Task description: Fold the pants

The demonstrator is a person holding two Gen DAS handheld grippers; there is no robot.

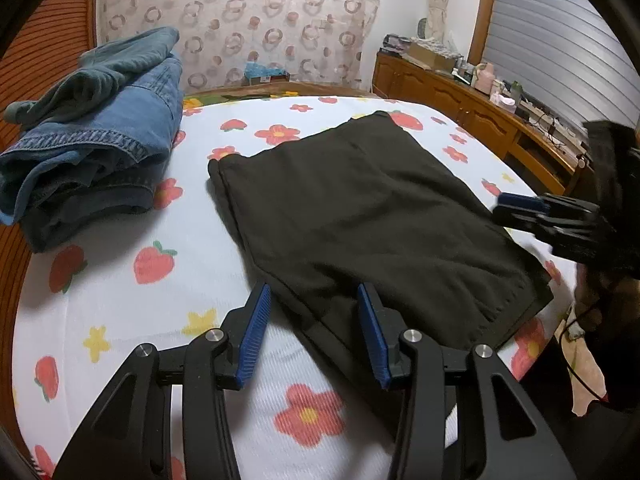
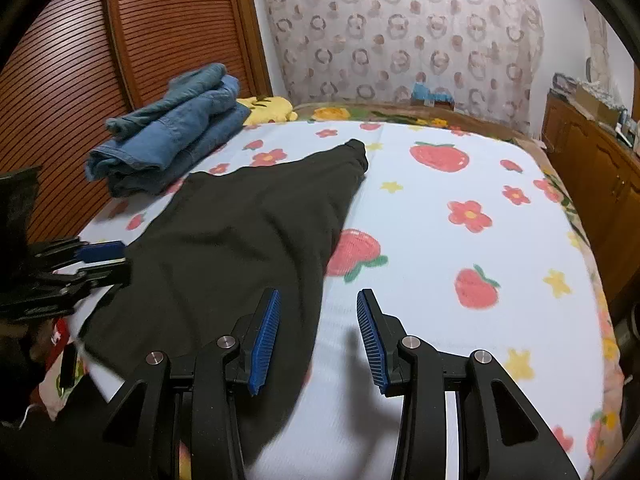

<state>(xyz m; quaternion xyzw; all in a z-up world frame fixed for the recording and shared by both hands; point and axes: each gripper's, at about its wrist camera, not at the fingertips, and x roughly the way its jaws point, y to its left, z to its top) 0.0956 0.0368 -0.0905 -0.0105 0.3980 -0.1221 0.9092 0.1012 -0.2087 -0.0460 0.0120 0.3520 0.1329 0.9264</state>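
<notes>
**Ana:** Where the dark pants (image 1: 372, 216) lie folded flat on the flowered bed sheet (image 1: 132, 300), how much of them can you make out?

**Ben:** Most of the top layer. In the left wrist view their near corner runs under the left gripper (image 1: 316, 332), so that edge is covered. Fabric shows between its blue pads (image 1: 254, 336), but the jaws stand apart and grip nothing.

**Ana:** And the right gripper (image 2: 318, 340)?

**Ben:** Also parted, nothing pinched. In its own view the left pad hangs over the pants' right edge and the other over bare sheet. The near end of the pants is blurred and runs out of the picture at the bottom.

**Ana:** What does one view give that the other lacks?

**Ben:** Left wrist shows the whole rectangle and a cluttered wooden sideboard (image 1: 460, 96) at the right. Right wrist shows a slatted wooden door (image 2: 120, 60) and a yellow cloth (image 2: 268, 108) behind the stack of jeans (image 2: 172, 136).

**Ana:** Anything near the pants?

**Ben:** Only those jeans, beside their far left corner; whether they touch, I cannot tell. A patterned curtain (image 1: 240, 20) hangs behind the bed.
</notes>
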